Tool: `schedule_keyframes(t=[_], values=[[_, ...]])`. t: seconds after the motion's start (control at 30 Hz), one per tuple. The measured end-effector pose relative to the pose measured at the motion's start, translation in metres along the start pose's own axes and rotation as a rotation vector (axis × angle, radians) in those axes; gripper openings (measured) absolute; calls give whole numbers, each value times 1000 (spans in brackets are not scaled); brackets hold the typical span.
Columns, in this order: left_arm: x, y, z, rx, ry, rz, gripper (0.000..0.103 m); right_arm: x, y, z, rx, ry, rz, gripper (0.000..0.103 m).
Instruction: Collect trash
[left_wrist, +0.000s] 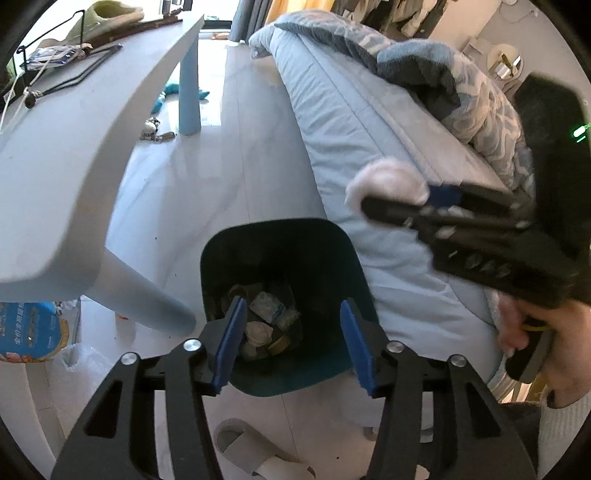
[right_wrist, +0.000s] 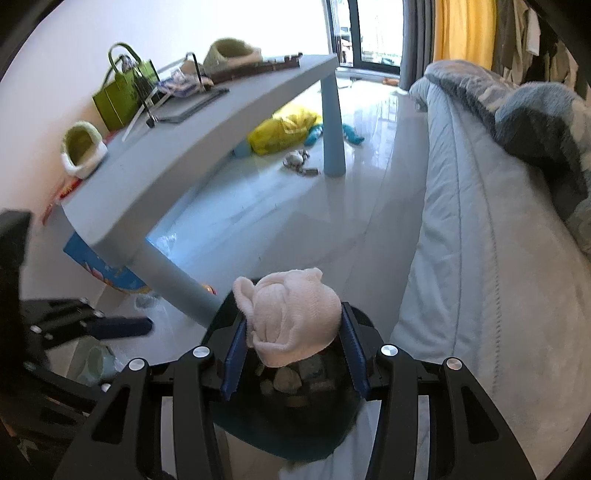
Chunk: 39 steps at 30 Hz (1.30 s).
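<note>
A dark teal bin (left_wrist: 295, 243) stands on the floor between the table and the bed, with wrappers and crumpled bits (left_wrist: 267, 321) in its bottom. My left gripper (left_wrist: 291, 341) hangs over it, open, nothing between its blue pads. My right gripper (right_wrist: 293, 349) is shut on a rolled pinkish-white cloth wad (right_wrist: 291, 317) and holds it right above the bin (right_wrist: 284, 421). In the left wrist view the same wad (left_wrist: 388, 181) sticks out of the right gripper's fingers (left_wrist: 443, 195) at the upper right, above the bed's edge. A hand (left_wrist: 517, 325) holds that gripper.
A grey table (right_wrist: 207, 122) with pale blue legs stands left of the bin, bearing a green bag (right_wrist: 122, 92), slippers and cords. A bed (right_wrist: 480, 240) with a rumpled blanket runs along the right. A yellow bag (right_wrist: 284, 129) and small toys lie under the table; a slipper (left_wrist: 255, 454) lies near.
</note>
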<state>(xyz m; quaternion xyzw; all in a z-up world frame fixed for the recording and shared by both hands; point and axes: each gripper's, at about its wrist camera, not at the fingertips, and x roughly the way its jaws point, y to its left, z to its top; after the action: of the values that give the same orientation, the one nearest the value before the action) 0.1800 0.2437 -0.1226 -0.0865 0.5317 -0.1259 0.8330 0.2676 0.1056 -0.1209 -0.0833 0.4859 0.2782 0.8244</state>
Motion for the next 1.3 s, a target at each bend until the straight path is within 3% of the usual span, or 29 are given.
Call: schedule_keyframes(t=[0.33, 0.5, 0.63, 0.77, 0.9, 1.0, 1.17, 1.23, 1.3], values=[[-41, 4, 10, 1, -179, -12, 47, 38, 2, -10, -9, 117, -9, 49], [-62, 3, 16, -21, -269, 5, 57, 53, 9, -18, -44, 179, -7, 50], [-77, 3, 19, -39, -324, 10, 64, 56, 11, -25, -53, 209, -15, 64], [-89, -8, 19, -20, -359, 56, 71, 54, 8, -28, -43, 222, -15, 67], [-99, -20, 16, 3, -401, 117, 73, 38, 8, -25, -40, 184, -14, 68], [-111, -28, 11, 6, -449, 140, 93, 16, 4, -26, -21, 131, -17, 70], [-127, -44, 5, 2, -501, 183, 95, -41, -3, -34, -27, 21, -69, 76], [-132, -52, -3, 13, -513, 195, 96, -75, -9, -40, -21, -58, -103, 88], [-136, -61, -13, 27, -528, 208, 96, -109, -16, -47, 4, -138, -131, 90]])
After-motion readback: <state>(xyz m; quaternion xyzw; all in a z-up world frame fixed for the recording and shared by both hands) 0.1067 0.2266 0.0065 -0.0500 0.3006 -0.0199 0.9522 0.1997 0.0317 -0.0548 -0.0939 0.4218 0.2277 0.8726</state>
